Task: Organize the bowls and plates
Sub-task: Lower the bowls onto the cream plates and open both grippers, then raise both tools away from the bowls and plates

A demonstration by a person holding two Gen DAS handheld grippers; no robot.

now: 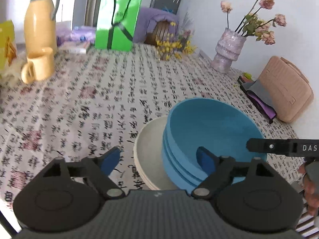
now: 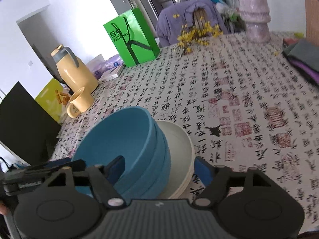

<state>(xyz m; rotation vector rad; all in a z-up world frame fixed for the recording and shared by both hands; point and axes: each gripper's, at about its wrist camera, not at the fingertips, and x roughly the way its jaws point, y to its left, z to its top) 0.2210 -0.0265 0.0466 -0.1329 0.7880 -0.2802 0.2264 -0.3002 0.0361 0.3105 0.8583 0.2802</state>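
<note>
Straddling blue bowls [image 1: 209,131] on plates [image 1: 147,151], both tongs agape

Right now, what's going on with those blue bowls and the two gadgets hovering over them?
A person is tidying dishes with a pair of hand-held tongs. The blue bowls are nested together and sit on a stack of cream plates on the table. Both the left tongs and the right tongs are open around the pile, each with one finger inside the top bowl, not gripping anything. The stacking looks finished.
</note>
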